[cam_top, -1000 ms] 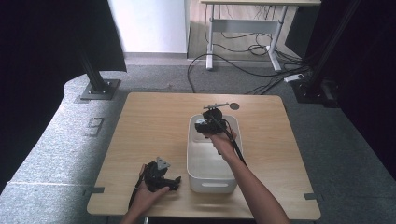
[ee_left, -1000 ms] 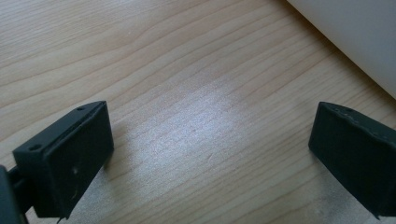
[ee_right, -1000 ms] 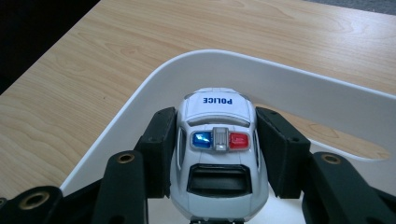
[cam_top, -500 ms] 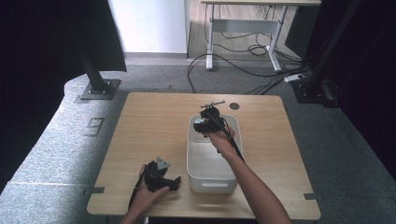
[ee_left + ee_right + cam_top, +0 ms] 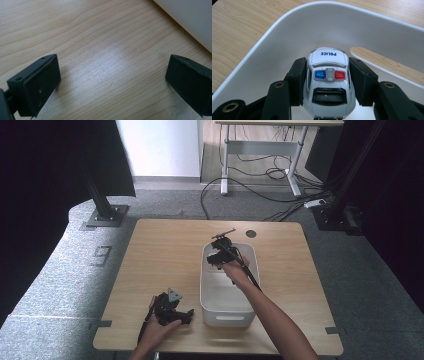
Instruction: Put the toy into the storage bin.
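A white toy police car (image 5: 328, 72) with blue and red roof lights sits between the jaws of my right gripper (image 5: 328, 81), which is shut on its sides. The car hangs inside the far end of a white plastic bin (image 5: 287, 37), nose toward the curved far wall. In the high view my right gripper (image 5: 221, 254) is over the bin's (image 5: 227, 317) far end. My left gripper (image 5: 188, 314) rests on the wooden table (image 5: 160, 255) just left of the bin's near corner. Its jaws (image 5: 112, 75) stand wide open over bare wood.
The bin's white wall (image 5: 190, 17) lies close to the left gripper's jaws. A round hole (image 5: 251, 233) is in the tabletop behind the bin. Beyond the table are grey floor, cables and a desk frame (image 5: 260, 150). Black stands flank the table.
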`<state>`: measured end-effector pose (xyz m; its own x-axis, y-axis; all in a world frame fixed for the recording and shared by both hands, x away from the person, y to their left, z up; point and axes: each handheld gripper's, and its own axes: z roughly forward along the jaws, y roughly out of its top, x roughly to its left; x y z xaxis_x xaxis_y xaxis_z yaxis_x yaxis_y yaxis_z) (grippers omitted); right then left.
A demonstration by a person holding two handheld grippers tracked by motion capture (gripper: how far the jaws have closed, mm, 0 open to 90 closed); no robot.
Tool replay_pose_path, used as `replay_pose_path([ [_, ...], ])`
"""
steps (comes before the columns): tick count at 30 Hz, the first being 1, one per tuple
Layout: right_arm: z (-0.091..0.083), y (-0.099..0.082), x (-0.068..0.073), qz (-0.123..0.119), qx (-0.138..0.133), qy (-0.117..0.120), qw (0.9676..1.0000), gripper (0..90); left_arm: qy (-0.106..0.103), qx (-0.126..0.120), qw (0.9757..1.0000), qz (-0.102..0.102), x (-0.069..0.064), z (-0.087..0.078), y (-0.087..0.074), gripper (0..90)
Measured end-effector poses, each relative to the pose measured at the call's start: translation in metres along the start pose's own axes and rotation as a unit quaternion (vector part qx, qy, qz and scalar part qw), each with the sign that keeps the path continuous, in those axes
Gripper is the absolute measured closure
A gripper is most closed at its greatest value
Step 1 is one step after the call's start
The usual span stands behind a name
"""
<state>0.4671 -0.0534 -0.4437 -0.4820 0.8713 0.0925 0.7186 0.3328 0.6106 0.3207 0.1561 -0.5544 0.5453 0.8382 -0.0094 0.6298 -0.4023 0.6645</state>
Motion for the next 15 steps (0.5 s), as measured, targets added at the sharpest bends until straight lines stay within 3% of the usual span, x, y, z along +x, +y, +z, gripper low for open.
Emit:
replay_pose_path([
  [3,0.002,0.001,0.001,0.004,0.006,0.008,0.9999,49.8,0.000,0.000,1.0000,0.000,0.000,0.000,0.000,0.0],
  [6,0.006,0.000,0.003,-0.008,0.012,0.001,0.9999,49.9,0.000,0.000,1.0000,0.000,0.000,0.000,0.000,0.0],
  [15,0.014,-0.001,0.004,0.004,0.024,0.007,0.9997,49.8,0.000,0.000,1.0000,0.000,0.000,0.000,0.000,0.0],
])
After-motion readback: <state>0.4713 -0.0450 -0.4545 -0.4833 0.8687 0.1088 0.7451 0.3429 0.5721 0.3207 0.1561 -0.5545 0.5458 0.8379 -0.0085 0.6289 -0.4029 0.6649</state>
